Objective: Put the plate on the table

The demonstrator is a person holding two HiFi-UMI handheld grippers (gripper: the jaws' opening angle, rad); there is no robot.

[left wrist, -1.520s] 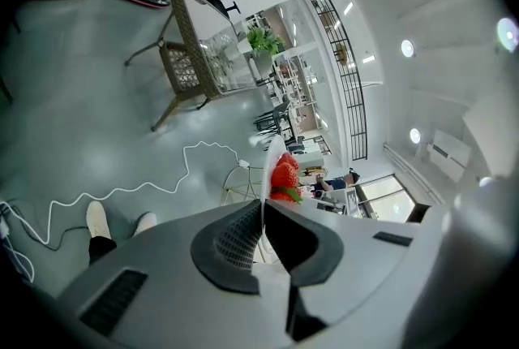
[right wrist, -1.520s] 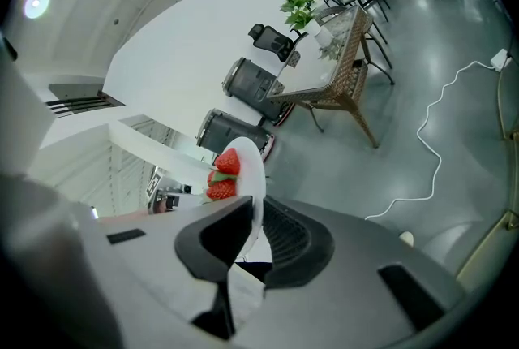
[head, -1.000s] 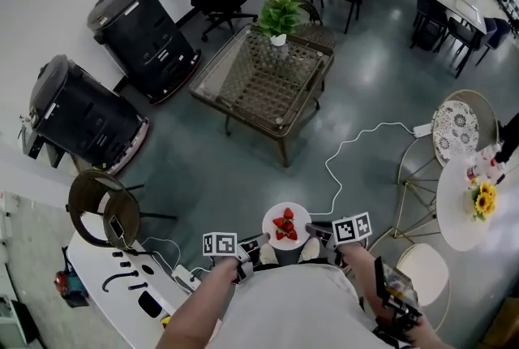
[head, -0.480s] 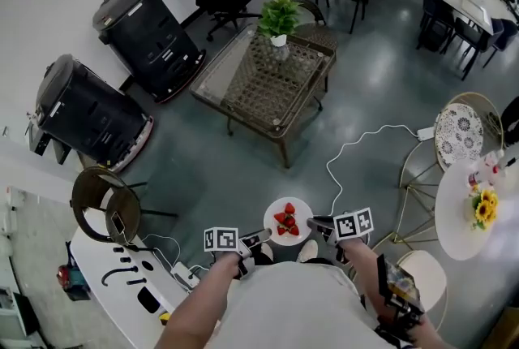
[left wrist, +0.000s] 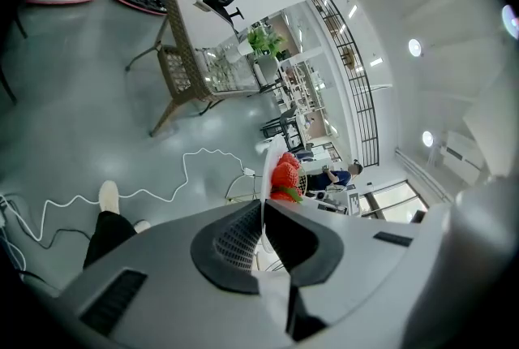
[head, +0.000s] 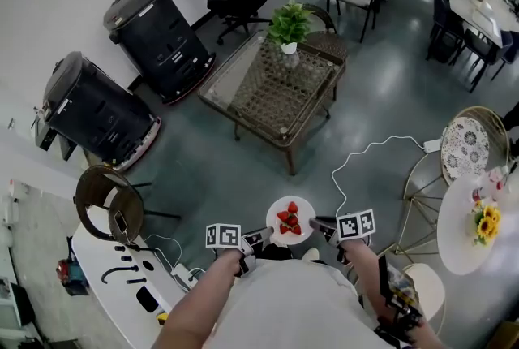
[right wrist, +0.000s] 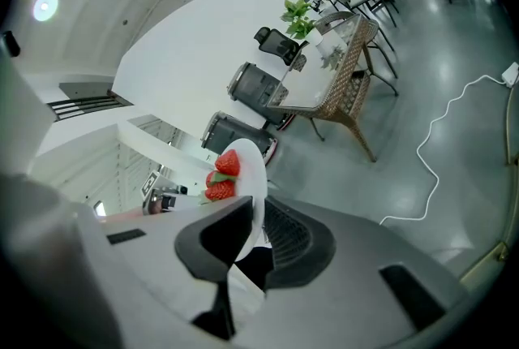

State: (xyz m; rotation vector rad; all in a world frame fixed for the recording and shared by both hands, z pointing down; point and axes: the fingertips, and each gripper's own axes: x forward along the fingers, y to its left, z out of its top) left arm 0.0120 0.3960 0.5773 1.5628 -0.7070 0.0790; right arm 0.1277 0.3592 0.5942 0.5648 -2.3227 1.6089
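- Jaws of the left gripper (left wrist: 261, 227) are nipped narrow onto the rim of the white plate (left wrist: 263, 165), which the left gripper view shows edge-on.
- Jaws of the right gripper (right wrist: 253, 226) pinch the opposite rim of the plate in the same way.
- Red strawberries (head: 289, 219) lie on the plate (head: 305, 209). It hangs between the two grippers, close to the person's body and over the grey floor (head: 243, 169).
- Ahead stands a glass tabletop (head: 276, 84) on a wicker frame, well apart from the plate.
- On the far corner of that tabletop is a potted plant (head: 289, 21).
- To the right of the plate, a white cable (head: 357, 157) snakes across the floor.
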